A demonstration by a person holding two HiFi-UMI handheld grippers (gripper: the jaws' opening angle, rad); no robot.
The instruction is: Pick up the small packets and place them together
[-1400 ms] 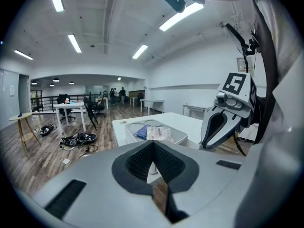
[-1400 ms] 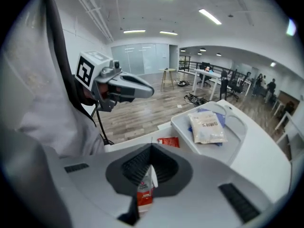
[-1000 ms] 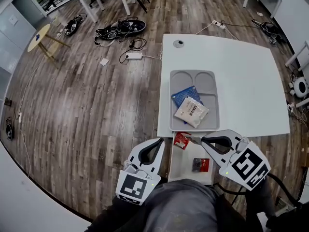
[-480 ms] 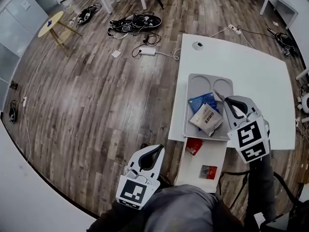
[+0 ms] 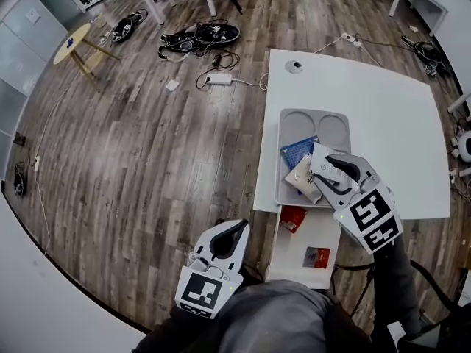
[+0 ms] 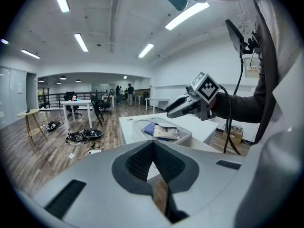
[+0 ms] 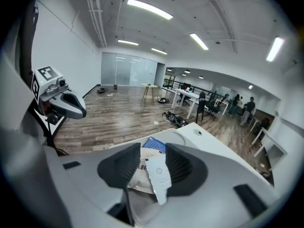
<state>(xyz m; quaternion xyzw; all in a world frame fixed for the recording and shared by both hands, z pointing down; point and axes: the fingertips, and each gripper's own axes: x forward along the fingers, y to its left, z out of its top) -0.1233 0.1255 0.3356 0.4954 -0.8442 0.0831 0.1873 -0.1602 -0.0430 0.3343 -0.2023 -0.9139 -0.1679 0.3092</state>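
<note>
While the left gripper (image 6: 153,145) is held out over the plank floor (image 5: 147,145) with its dark ribbed pads pressed flat together and nothing between them, the right gripper (image 5: 324,168) hangs over the near end of a grey moulded tray (image 5: 298,123). The jaws of the right gripper have just been opening and now stand apart. A slim white packet (image 7: 159,175), flat and glossy with a small round mark, stands on end between the pads. It seems to lean toward one pad rather than being pinched, though the view is too close to be sure. The tray is smooth plastic with rounded corners and two round hollows at its far end, and it sits at the near edge of a matt white worktop (image 5: 383,116). In the tray's larger compartment a blue packet (image 5: 298,151) with a fine grid pattern lies flat. A crinkled beige packet (image 5: 300,176) with dark print overlaps it on the near side. Below the tray, on what looks like a white pulled-out shelf (image 5: 291,252), a bright red packet (image 5: 293,218) lies near the worktop's edge. A darker red packet (image 5: 316,257) lies well apart from it, nearer the person.
</note>
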